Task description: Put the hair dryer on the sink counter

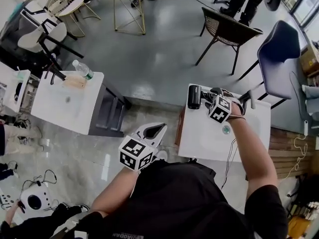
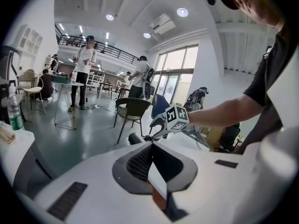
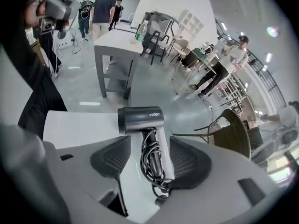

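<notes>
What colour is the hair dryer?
The hair dryer is dark grey; clearest in the right gripper view.

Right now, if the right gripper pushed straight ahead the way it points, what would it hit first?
The hair dryer: its cord-wrapped handle lies between the open jaws of the right gripper, on the white counter. Pushing on, the jaws would probably bump its barrel.

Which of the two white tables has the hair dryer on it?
The table on the right, with the sink: the hair dryer lies on it. The left table holds a bottle.
</notes>
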Tool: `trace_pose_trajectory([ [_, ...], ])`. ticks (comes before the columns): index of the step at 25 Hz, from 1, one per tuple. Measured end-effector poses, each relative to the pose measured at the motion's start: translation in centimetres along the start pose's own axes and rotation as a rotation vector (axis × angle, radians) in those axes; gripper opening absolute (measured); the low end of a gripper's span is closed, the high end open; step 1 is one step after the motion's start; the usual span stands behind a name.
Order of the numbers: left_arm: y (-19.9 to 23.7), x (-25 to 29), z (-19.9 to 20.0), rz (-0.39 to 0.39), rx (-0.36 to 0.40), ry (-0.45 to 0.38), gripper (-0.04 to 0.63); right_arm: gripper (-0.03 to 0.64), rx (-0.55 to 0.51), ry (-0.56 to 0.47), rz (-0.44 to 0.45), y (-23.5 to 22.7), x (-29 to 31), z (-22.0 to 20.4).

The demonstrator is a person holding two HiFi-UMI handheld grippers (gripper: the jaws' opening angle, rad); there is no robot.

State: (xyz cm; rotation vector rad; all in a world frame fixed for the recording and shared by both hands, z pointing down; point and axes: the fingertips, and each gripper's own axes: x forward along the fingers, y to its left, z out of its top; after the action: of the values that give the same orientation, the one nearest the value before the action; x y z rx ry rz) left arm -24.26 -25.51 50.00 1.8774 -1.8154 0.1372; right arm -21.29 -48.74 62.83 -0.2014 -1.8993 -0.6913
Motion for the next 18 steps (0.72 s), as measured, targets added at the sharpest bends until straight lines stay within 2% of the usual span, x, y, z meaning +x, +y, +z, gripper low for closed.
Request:
trace_pose_trajectory([
  [4, -1.1, 0.6, 0.2, -0.082, 0.047, 0.022, 0.0, 0.232, 0.186, -0.134, -0.038, 1.2, -5.2, 1.7],
  [9, -2.2, 1.1, 0.5, -0.177, 0.106, 0.028, 0.0, 0.228, 0.563, -0.473, -0.107, 3.8, -13.4, 3.9],
  [11, -2.7, 1.2, 0.7, -0.213, 0.123, 0.023, 0.0, 0.186, 0.737, -0.629, -0.164, 5.0, -17.2, 3.9],
  [14, -3.6, 1.3, 1.5, -0.263, 0.145, 0.019, 0.0, 0.052, 1.024, -0.853, -0.215, 6.7, -22.3, 3.2],
  [16, -4.6, 1.4, 2.0, -0.291, 0.157, 0.017, 0.0, 0.024, 1.196, -0.975, -0.184, 8.1, -24.4, 2.6],
  [18, -5.8, 1.5, 2.2, -0.319, 0.167, 0.009, 0.0, 0.014, 1.301, -1.055, -0.142, 9.7, -25.3, 1.9],
])
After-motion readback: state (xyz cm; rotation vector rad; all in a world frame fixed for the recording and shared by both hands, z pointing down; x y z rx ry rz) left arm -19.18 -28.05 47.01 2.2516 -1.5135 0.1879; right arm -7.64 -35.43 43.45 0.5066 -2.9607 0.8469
